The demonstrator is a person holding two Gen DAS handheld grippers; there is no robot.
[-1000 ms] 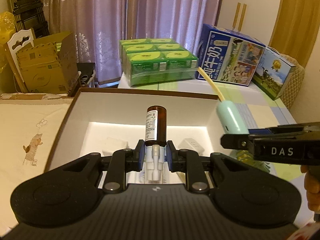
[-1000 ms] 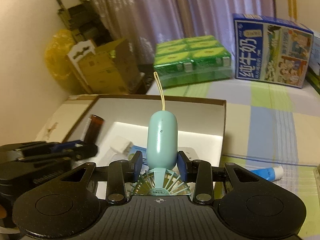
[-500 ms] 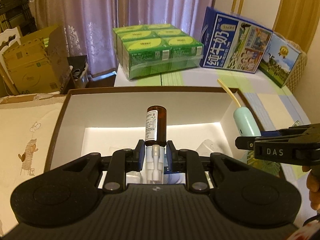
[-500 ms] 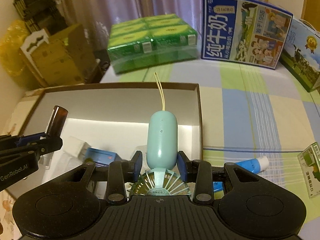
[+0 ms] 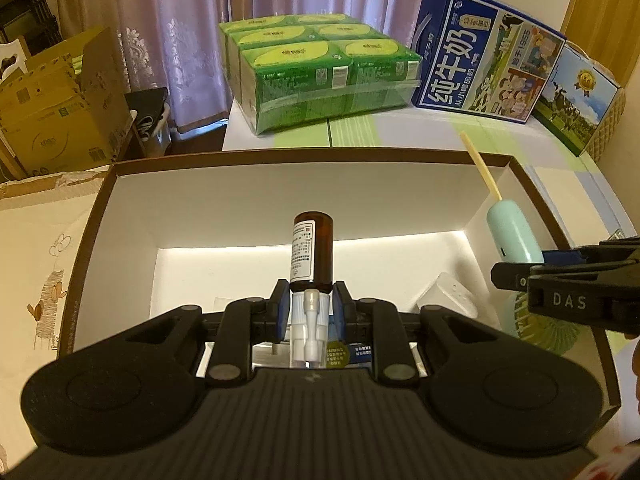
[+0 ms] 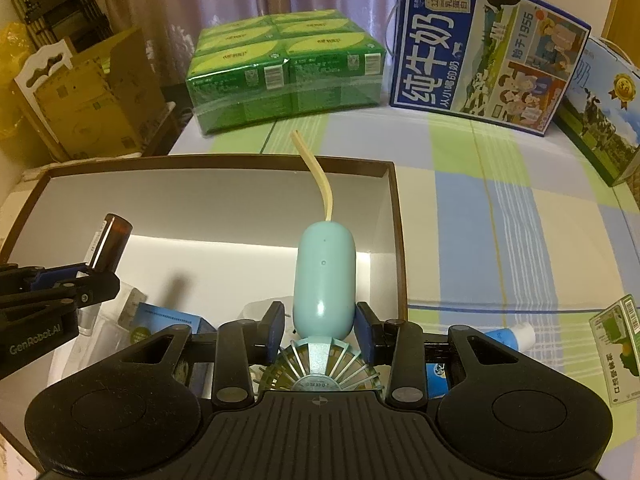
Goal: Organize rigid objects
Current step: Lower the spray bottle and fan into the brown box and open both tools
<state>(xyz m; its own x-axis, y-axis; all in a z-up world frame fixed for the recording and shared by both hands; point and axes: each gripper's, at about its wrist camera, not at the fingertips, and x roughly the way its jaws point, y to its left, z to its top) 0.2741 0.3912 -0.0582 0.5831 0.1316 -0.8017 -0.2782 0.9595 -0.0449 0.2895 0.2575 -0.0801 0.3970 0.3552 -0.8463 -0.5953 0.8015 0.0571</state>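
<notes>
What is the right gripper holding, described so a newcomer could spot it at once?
Find the open box with the brown rim and white inside on the checked cloth. Above its right end, the right gripper clamps a handheld fan. Its pale teal handle with a yellow strap sets it apart from the brown bottle in the left gripper.

1 brown bottle (image 5: pixel 312 248), 1 handheld fan (image 6: pixel 324 280), 1 open box (image 5: pixel 256 188), 2 milk cartons (image 5: pixel 484 52).

Home: curtains (image 5: pixel 192 20), milk cartons (image 6: pixel 480 48)
</notes>
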